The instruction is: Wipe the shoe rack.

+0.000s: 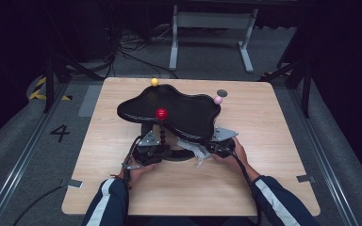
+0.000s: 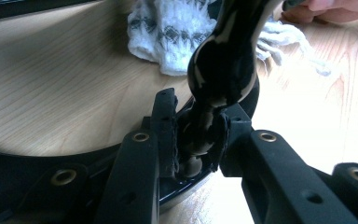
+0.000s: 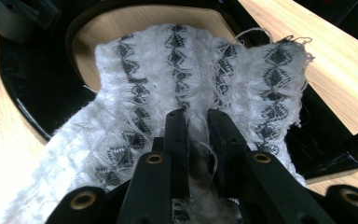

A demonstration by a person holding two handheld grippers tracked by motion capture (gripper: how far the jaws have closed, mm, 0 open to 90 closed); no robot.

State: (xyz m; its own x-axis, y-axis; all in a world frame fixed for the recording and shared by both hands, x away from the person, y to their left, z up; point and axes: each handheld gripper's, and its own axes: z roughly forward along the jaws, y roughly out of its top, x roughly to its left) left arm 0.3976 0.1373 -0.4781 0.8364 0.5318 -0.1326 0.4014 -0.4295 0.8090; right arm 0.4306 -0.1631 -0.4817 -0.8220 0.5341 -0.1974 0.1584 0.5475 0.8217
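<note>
White knitted cloth, lying on the stand's round black base under the black tray near the bench's front, is pinched by the right gripper's fingers while the left gripper clamps the beaded stem, so wiping seems underway and a steady sweep around the base is called for next.

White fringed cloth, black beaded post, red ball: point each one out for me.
white fringed cloth (image 3: 186,74): right gripper view, patterned middle.
black beaded post (image 2: 221,70): left gripper view, large glossy bead.
red ball (image 1: 161,113): high view, its centre.

Black tray low over cloth
</note>
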